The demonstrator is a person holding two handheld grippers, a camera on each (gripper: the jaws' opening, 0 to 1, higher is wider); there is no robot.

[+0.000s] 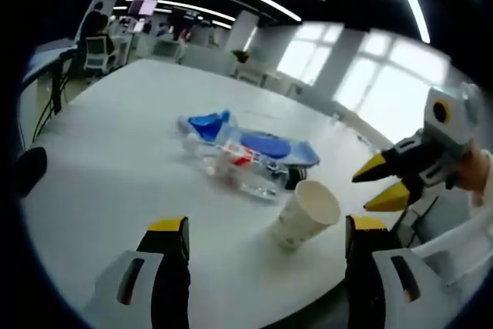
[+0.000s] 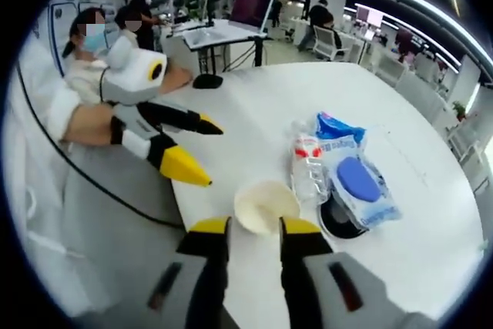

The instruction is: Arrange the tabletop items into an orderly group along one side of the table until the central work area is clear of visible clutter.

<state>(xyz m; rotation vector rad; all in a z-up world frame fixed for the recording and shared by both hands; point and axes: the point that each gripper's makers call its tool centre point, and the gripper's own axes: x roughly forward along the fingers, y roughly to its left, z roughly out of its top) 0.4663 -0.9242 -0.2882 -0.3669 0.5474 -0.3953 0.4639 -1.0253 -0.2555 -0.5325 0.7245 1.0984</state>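
Seen along the left gripper (image 1: 266, 230) in the left gripper view: a white round table (image 1: 115, 152) in an open-plan office, with the yellow-tipped jaws spread wide and empty above its near edge. Just ahead of the right-hand jaw, a white paper cup (image 1: 306, 212) tipped toward the camera, mouth open and showing nothing inside. Beyond the cup, bunched together near the table's middle: a clear plastic bottle (image 1: 235, 166) lying on its side, with a red-and-white label, and, touching it from behind, a blue-and-white plastic packet (image 1: 254, 142); peeking out between bottle and cup, a small dark object (image 1: 295, 180), too hidden there to identify. Entering from the right of that view, the right gripper (image 1: 379, 184), held in a hand, yellow tips parted and gripping nothing, poised off the table beside the cup. From the right gripper view (image 2: 254, 229): own jaws set a moderate gap apart, empty, flanking the near rim of the cup (image 2: 266, 207) without closing on it. Further along, bottle (image 2: 308, 169) and packet (image 2: 350, 179) side by side, the packet partly covering a round black disc (image 2: 333, 223). At left, the left gripper (image 2: 204, 152), tips apart.
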